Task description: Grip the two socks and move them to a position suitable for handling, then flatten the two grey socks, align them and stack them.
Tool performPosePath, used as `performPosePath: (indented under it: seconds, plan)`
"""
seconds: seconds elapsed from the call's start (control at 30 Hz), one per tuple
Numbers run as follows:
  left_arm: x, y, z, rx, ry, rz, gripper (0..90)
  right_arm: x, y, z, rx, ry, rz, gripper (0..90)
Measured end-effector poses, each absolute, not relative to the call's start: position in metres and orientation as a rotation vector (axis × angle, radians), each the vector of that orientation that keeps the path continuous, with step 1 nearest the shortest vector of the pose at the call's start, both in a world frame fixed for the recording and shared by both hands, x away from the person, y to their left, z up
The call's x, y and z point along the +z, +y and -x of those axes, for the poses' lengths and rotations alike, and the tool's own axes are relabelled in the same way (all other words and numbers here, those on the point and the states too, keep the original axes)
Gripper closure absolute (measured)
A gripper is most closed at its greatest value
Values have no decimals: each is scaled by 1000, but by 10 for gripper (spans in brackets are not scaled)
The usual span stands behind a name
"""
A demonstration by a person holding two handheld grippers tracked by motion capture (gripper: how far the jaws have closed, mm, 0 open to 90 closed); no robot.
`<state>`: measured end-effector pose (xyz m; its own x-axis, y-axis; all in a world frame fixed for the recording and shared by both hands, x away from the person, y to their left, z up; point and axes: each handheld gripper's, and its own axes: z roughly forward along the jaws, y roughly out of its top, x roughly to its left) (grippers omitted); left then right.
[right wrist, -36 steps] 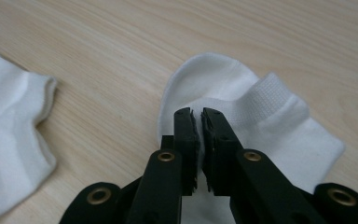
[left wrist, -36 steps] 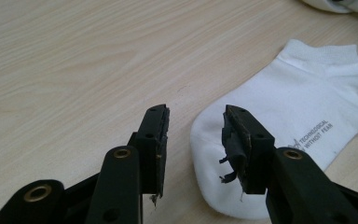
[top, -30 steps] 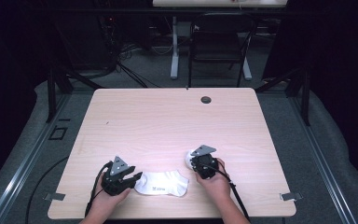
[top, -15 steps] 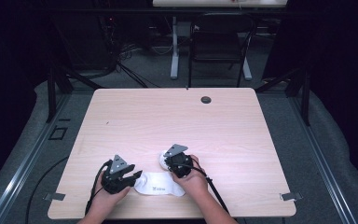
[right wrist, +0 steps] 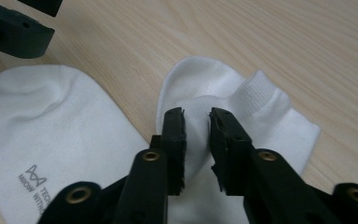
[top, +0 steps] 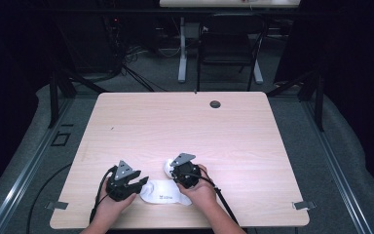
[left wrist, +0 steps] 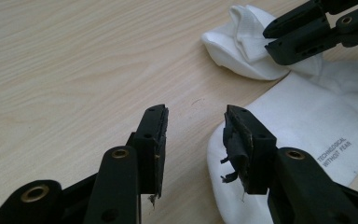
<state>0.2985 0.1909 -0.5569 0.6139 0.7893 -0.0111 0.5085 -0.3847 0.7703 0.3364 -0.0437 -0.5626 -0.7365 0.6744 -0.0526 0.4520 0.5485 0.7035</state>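
A white ankle sock (top: 161, 193) with small grey print lies flat near the table's front edge. Its cuff end (top: 167, 167) is folded up and over into a bunched lump. My right gripper (top: 174, 170) sits over that lump; in the right gripper view its jaws (right wrist: 196, 121) have just been opening and stand a little apart, with sock fabric (right wrist: 261, 98) between them but not pressed. My left gripper (top: 143, 181) is open at the sock's other end. In the left gripper view its jaws (left wrist: 196, 135) straddle bare wood and the sock's edge (left wrist: 307, 116), and the right gripper (left wrist: 268, 41) shows beyond.
The light wooden table (top: 185, 122) has a dark cable grommet (top: 215, 104) near its far edge. A black chair (top: 229, 44) and a desk leg (top: 181, 48) stand beyond the table, with cables on the floor at the left. Clamps sit at the front corners.
My right gripper moved left, carrying the sock's cuff end over onto the sock, and its jaws have parted a little. The left gripper stayed put.
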Motion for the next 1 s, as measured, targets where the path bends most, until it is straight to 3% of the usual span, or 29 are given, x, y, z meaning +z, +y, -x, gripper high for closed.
performPosePath:
  seconds: [0.03, 0.17, 0.6, 1.0]
  plan:
    - [-556, 190, -299, 469, 1017, -2066, 589, -562, -45, -336, 1005, 2463, -933, 853]
    - [-554, 187, -303, 465, 1014, -2060, 589, -562, -48, -336, 1016, 2468, -930, 872]
    - [-544, 171, -314, 470, 991, -2050, 607, -538, -50, -328, 1164, 2354, -872, 873]
    - [-555, 130, -331, 454, 942, -2123, 664, -530, -75, -332, 1261, 2259, -1012, 872]
